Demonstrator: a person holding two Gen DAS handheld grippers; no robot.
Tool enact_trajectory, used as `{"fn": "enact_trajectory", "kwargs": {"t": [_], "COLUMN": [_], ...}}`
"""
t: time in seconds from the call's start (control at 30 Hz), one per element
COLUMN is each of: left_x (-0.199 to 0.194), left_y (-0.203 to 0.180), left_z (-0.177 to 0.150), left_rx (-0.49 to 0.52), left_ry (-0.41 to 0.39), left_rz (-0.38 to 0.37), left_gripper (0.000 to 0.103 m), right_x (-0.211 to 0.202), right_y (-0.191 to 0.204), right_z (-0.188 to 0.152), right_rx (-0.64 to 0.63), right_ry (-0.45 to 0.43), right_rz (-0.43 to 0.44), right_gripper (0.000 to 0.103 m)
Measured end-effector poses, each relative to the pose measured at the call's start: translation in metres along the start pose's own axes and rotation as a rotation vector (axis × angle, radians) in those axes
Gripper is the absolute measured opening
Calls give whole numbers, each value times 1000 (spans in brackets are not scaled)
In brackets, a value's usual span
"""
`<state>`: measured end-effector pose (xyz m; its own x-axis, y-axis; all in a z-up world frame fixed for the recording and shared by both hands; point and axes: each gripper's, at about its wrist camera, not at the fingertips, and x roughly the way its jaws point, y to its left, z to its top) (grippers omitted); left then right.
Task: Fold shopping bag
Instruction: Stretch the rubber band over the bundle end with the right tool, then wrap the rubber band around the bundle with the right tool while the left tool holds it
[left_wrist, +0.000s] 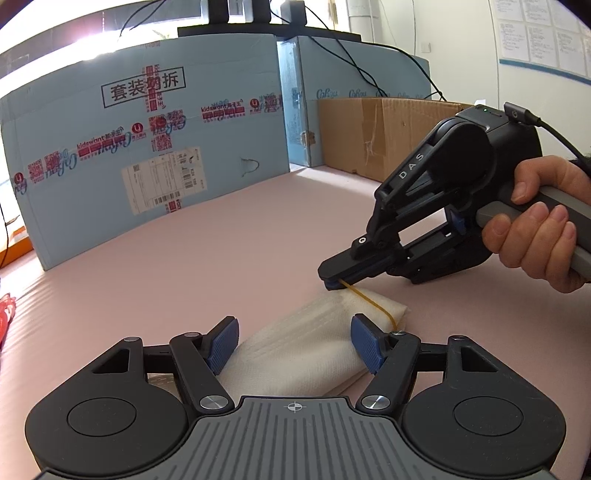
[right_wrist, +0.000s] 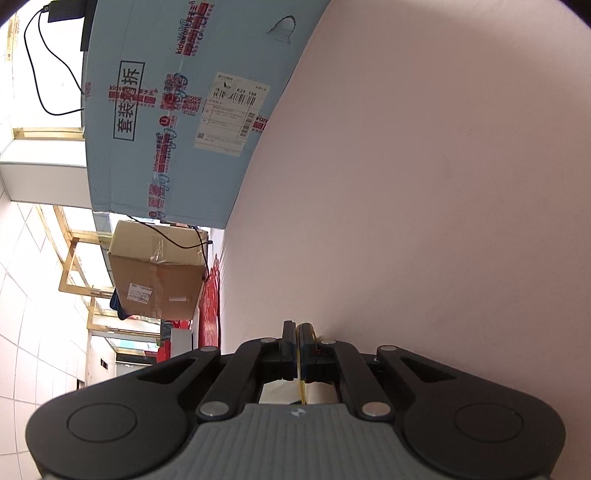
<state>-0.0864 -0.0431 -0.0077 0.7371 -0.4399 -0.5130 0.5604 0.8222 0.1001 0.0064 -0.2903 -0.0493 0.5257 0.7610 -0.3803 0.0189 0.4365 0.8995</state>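
The folded white shopping bag (left_wrist: 295, 350) lies on the pink surface (left_wrist: 221, 240), near the middle. The left claw (left_wrist: 295, 341) straddles the bag's near part with its blue pads spread apart; whether they press the fabric I cannot tell. The right claw (left_wrist: 330, 282), gripped by a hand (left_wrist: 535, 229), is clenched on a yellow rubber band (left_wrist: 373, 301) stretched around the bag's far right end. A blue box (left_wrist: 147, 147) stands at the far left.

Blue printed carton (left_wrist: 147, 147), brown carton (left_wrist: 384, 136) on pink mat (left_wrist: 221, 240).
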Motion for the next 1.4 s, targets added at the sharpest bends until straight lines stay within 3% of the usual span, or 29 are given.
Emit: {"fn": "enact_trajectory", "kwargs": {"t": [0.27,0.43,0.53,0.63,0.8,0.83,0.9,1.0,1.17,1.23,1.3,1.4], "left_x": [0,1,1,2,1,1,1,0,-3,-5,-7,-12], "left_y": [1,1,2,4,6,6,6,6,6,7,7,8], "left_z": [-1,-2,-3,-3,-4,-4,-4,-5,-6,-6,-7,-8], "left_rx": [5,7,3,-9,-10,-10,-9,-2,12,11,7,-9], "left_ry": [0,3,6,9,8,8,7,6,4,4,5,6], "left_rz": [-1,-1,0,-4,-3,-2,7,23,39,42,44,56], "left_gripper": [68,68,70,71,73,74,77,80,81,81,82,82], "right_x": [21,51,64,66,66,63,56,39,5,0,4,9], "right_y": [13,35,62,82,95,100,112,130,135,123,107,93], "right_z": [17,15,0,-13,-23,-22,-20,-22,-12,-6,-4,-13], "right_rx": [-94,-207,-349,-403,-486,-511,-565,-627,-718,-767,-825,-936], "right_ry": [18,179,249,336,420,421,413,412,285,229,228,260], "right_rz": [-56,-56,-80,-43,-122,-143,-179,-173,-163,-188,-220,-161], "right_gripper": [1,1,5,7,18,20,43,64,66,60,51,48]}}
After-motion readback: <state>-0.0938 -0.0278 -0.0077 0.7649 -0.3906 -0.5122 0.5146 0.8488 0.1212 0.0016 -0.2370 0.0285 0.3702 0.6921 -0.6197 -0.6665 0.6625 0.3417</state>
